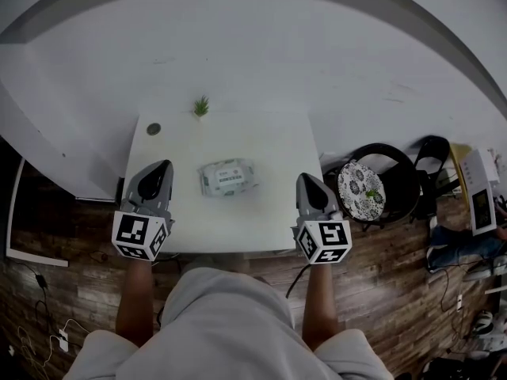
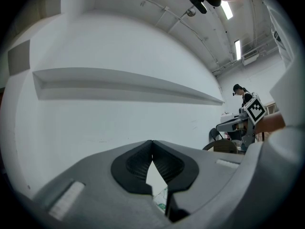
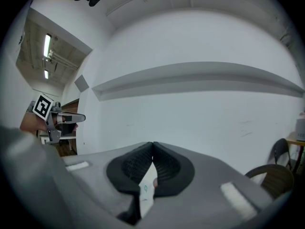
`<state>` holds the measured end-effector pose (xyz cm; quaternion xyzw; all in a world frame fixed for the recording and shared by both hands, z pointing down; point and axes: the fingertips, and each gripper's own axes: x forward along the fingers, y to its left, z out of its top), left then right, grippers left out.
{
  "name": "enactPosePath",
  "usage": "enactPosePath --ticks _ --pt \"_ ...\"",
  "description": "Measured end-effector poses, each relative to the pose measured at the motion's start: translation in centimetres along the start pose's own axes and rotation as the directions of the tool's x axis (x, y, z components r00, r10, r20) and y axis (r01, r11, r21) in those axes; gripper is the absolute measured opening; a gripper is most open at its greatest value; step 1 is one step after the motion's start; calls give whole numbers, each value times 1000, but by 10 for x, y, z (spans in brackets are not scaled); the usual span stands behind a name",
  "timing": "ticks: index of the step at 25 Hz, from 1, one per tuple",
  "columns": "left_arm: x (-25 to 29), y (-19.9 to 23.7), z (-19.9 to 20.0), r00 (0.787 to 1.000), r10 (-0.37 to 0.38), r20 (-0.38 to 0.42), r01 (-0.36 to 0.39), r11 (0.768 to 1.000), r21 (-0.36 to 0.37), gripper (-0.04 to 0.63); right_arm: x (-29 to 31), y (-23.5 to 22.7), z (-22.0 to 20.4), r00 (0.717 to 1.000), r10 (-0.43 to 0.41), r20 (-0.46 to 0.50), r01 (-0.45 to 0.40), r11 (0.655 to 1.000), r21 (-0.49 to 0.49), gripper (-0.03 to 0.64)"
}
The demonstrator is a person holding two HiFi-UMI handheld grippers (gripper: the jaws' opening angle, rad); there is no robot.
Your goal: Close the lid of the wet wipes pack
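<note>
The wet wipes pack (image 1: 227, 177) lies flat near the middle of the white table (image 1: 269, 220), closer to its near edge than its far one. The left claw (image 1: 156, 169) hovers by the table's left edge and the right claw (image 1: 305, 179) by its right edge, both well apart from the pack. Each claw is pressed together at the tips and holds nothing. A small green plant (image 1: 201, 107) stands at the far edge.
</note>
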<state>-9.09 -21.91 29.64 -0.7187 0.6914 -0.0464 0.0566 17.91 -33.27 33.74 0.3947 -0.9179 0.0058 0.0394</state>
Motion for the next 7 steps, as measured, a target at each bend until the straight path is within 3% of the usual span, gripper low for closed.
enactPosePath --ticks 7 --pt "6 -3 1 1000 -5 3 5 1000 4 0 -2 -9 4 1000 -11 13 11 1000 -21 3"
